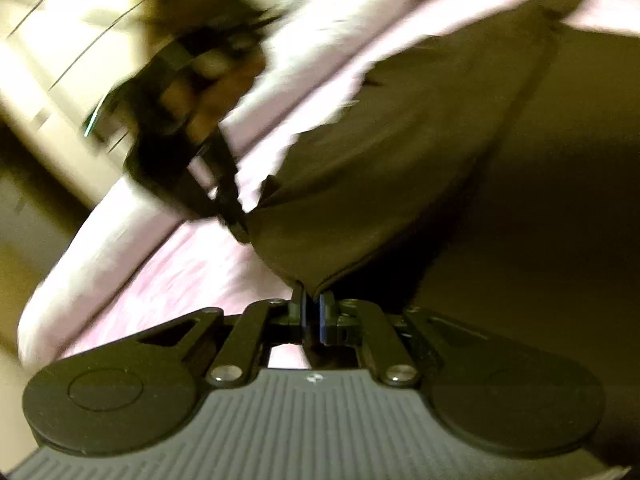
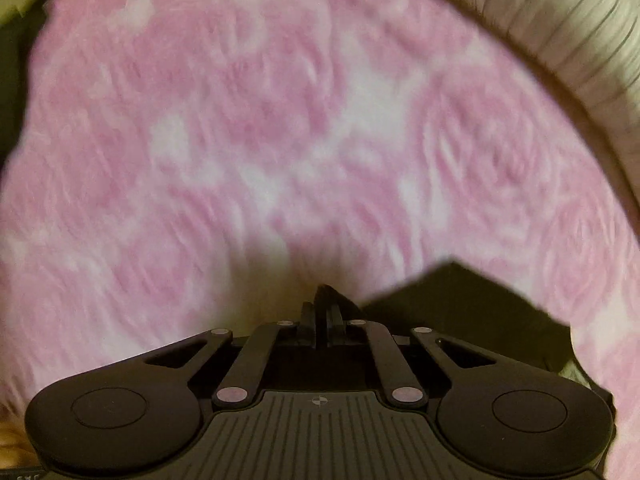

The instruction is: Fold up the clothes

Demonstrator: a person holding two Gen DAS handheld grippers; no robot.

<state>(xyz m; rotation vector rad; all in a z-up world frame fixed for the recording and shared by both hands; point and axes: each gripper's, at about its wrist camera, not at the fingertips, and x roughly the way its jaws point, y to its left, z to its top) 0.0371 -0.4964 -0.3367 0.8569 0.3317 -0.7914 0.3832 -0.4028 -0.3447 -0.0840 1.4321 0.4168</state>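
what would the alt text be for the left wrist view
The left gripper has its fingers closed on the edge of a dark garment stretched over a pink patterned bedspread. At left, blurred by motion, the right gripper pinches another part of the same garment.

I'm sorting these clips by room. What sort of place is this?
Probably a bedroom: a pink floral bedspread covers a wide soft surface, a dark garment lies on it for folding, and pale panelled furniture stands beside it. Blur makes the room uncertain.
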